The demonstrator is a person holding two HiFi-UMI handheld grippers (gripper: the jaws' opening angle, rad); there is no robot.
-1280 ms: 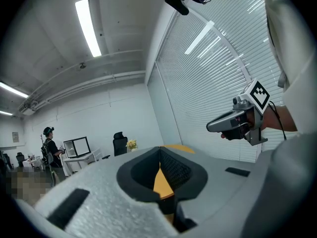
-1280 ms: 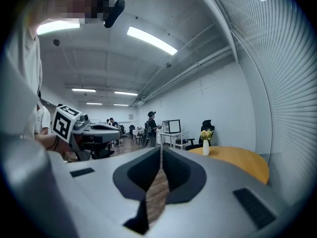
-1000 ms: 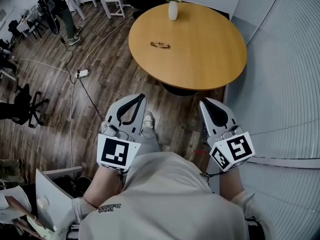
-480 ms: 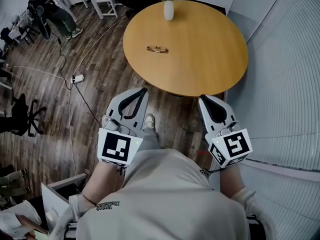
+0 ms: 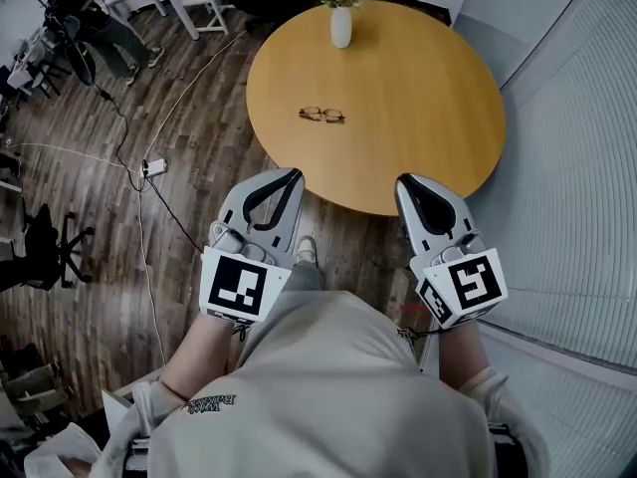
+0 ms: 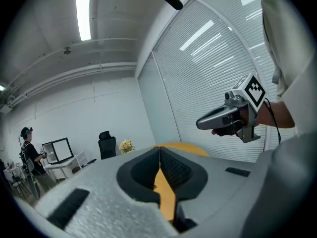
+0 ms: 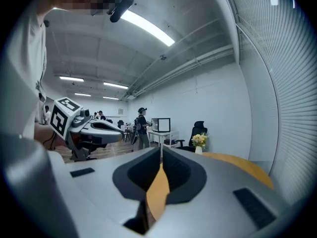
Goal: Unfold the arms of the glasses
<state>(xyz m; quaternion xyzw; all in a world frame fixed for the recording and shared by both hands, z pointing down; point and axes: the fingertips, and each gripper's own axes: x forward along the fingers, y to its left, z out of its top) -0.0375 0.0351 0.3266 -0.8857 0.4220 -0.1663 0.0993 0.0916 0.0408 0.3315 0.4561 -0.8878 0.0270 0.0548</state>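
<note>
Both grippers empty, short of the glasses [image 5: 321, 115]
Left gripper [image 5: 289, 175] and right gripper [image 5: 406, 181] hover at the tabletop's [image 5: 428, 118] near edge, jaws together on nothing; the glasses lie well beyond, toward the vase [image 5: 340, 26]. Pulling one thin arm without steadying the frame could skid it.

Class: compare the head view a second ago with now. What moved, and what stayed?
The person has stepped closer to the round table: its near edge now lies by the tips of the left gripper and right gripper. Nothing was grasped. Both grippers stay shut and empty; glasses and vase sit untouched on the table.
</note>
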